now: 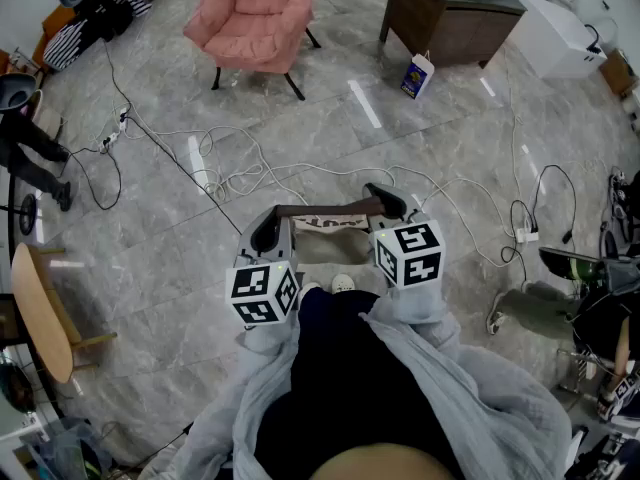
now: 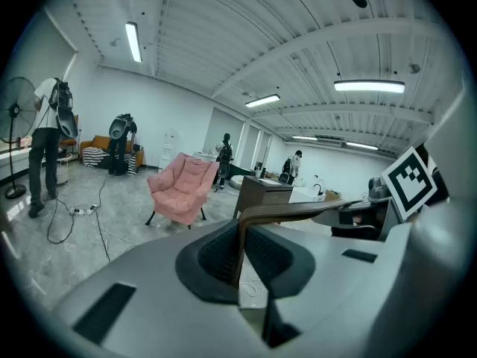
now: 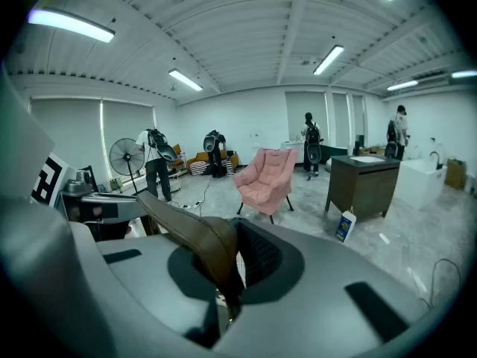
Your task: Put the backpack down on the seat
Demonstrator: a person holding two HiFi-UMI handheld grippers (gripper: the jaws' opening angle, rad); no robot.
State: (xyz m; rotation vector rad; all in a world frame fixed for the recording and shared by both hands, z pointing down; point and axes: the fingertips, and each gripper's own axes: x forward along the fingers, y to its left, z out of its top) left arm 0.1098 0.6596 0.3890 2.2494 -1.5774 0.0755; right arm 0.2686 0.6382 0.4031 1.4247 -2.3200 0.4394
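— Hanging from what is the backpack seen?
— It is held up by its brown strap, stretched between the two grippers, close in front of the person.
— How are the jaws set?
— The left gripper is closed almost tight on one end of the strap. The right gripper is clamped fully on the other end.
— And the seat?
— The pink chair is seen well apart, farther ahead across the grey floor.

The head view looks steeply down from above onto the floor, the pink chair and dark cabinet at its top edge. Both gripper views sit close behind their fingers, facing level across the room toward that same chair and cabinet.
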